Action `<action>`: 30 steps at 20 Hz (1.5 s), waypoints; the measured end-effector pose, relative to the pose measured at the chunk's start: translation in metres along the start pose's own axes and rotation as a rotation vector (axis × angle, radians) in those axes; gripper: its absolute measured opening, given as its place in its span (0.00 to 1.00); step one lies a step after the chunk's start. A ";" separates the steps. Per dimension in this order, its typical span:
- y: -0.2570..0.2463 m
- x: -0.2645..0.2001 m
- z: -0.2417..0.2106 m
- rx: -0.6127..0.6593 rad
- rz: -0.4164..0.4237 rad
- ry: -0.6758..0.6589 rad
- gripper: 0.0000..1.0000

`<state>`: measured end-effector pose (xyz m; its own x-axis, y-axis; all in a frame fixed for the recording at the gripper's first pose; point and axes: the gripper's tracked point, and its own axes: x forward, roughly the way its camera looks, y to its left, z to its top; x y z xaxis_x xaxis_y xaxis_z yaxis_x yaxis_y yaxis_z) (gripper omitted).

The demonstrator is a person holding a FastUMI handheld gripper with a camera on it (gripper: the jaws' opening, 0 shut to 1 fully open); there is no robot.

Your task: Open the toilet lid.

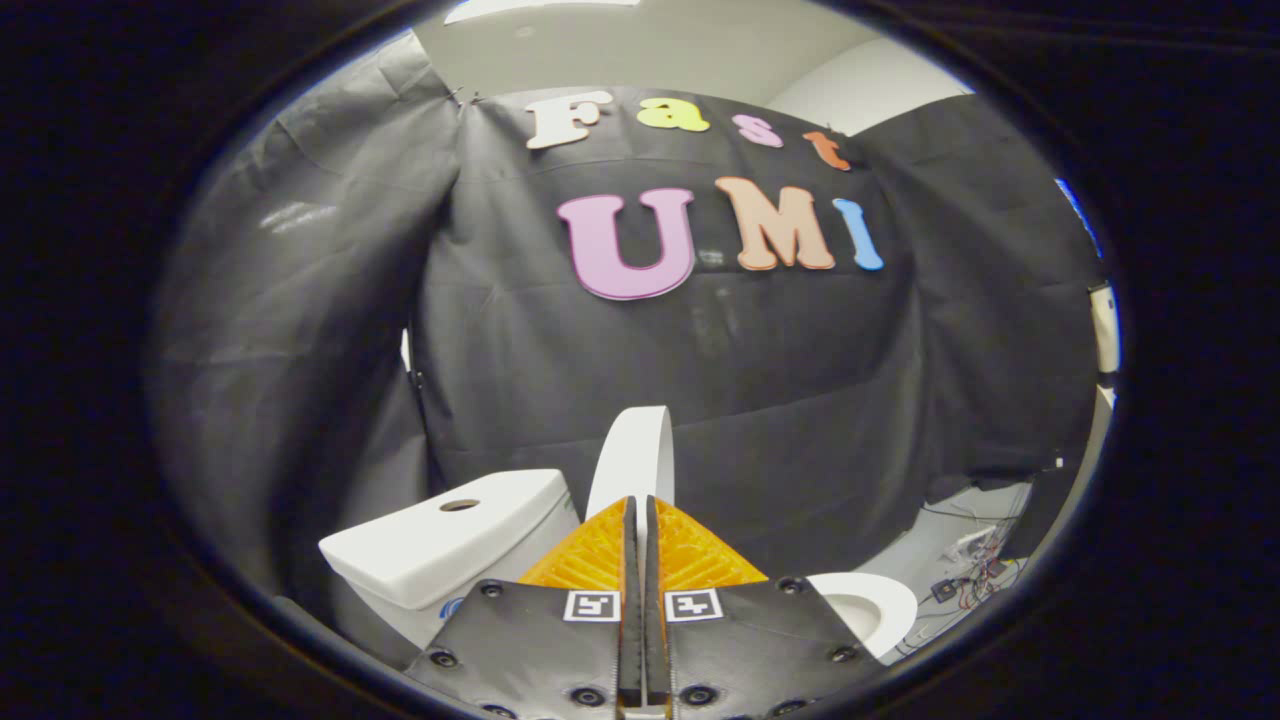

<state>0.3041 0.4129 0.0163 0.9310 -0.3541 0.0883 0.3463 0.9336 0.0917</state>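
Nearest of all, the claw [640,515] has its two fingers drawn almost together, with only a thin dark slit between them, and the raised toilet lid [632,455] rises edge-on straight ahead of the tips. Whether the fingers pinch the lid's edge or merely rest in front of it cannot be told, since the tips hide the meeting point. The lid stands close to upright, its long axis running up and slightly left, so it seems already lifted most of the way; any further move would likely push it back toward the tank. Just left of the fingers sits the toilet tank [440,540], its flat top carrying a round flush button [459,505], tilted in this wide-angle view. To the right of the fingers, and lower, a curved piece of the toilet seat [880,600] shows, uncovered. Farther right on the floor [950,550] lies a tangle of cables [965,580]. Beyond everything hangs the booth's black cloth wall [760,380], with a pale ceiling [640,40] above it.
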 end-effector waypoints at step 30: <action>0.106 -0.010 0.009 -0.117 0.386 -0.041 0.59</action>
<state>0.3302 0.5145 0.0337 0.9908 0.0238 0.1333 -0.0147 0.9975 -0.0694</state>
